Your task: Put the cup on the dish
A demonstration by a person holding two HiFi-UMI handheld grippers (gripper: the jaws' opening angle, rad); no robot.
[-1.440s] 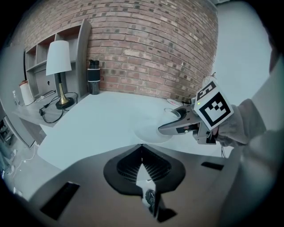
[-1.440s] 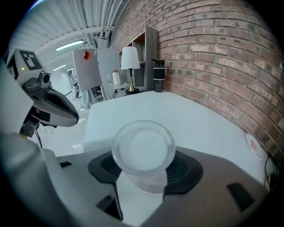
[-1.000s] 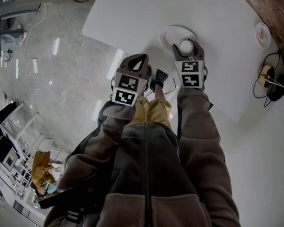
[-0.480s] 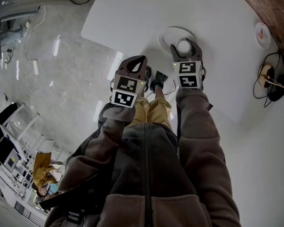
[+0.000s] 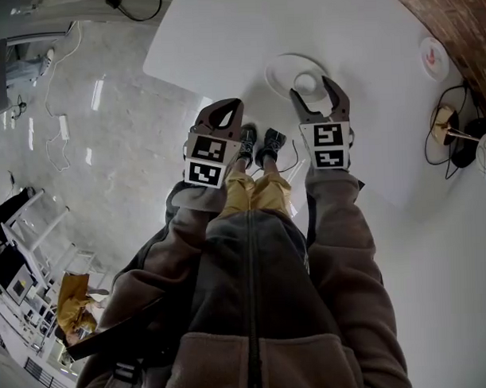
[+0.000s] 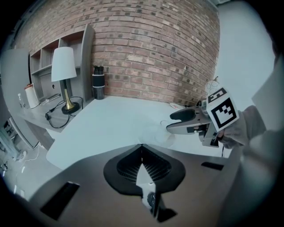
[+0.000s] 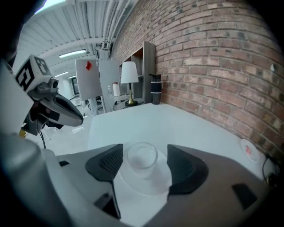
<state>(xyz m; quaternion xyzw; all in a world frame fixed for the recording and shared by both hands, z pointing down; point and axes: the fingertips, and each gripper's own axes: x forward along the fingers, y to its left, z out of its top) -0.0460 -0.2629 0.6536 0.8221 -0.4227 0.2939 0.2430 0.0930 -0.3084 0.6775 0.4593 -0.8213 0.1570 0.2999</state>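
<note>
On the broad white counter (image 5: 245, 30), my right hand-held gripper (image 5: 312, 90) has just been opening and stands spread at the round white dish (image 5: 280, 68). Its pads are clear of the small clear glass cup (image 7: 142, 156), which stands upright on the dish between them. My left hand-held gripper (image 5: 222, 110) is pressed together on nothing, near the counter's edge.

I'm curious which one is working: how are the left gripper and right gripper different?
The left gripper has its fingers shut together; the right gripper's fingers have just been opening and stand wide apart. Nothing is between the left gripper's fingers; the cup, standing on the dish, sits untouched between the right gripper's. Both carry black-and-white marker cubes.
</note>
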